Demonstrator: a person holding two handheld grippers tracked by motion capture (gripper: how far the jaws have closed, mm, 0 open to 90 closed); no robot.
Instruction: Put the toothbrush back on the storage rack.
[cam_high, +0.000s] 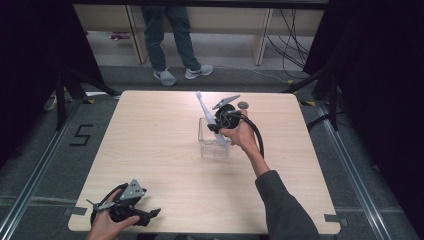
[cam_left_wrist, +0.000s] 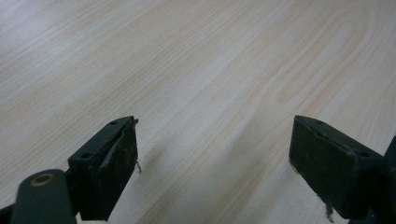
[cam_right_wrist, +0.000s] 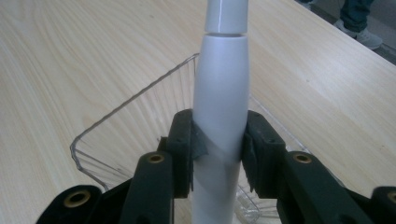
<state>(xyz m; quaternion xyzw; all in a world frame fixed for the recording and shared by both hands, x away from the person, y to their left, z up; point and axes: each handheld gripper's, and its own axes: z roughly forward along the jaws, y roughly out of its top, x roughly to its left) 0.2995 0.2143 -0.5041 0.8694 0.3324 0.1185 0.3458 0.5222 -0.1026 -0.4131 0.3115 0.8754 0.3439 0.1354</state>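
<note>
At centre frame, the right gripper was clamped on a white electric toothbrush, its lower end lowered into a clear plastic container, release still pending; lower left, the left gripper rested on the table, jaws apart, empty.

The electric toothbrush is pale grey-white with a thick smooth handle narrowing to a slim neck and a small brush head at the far end, and it stands tilted, its head leaning up and away toward the table's far edge. Its lower end dips into the clear plastic container, a small open-topped box with rounded corners sitting upright on the wood a little right of the table's middle.
</note>
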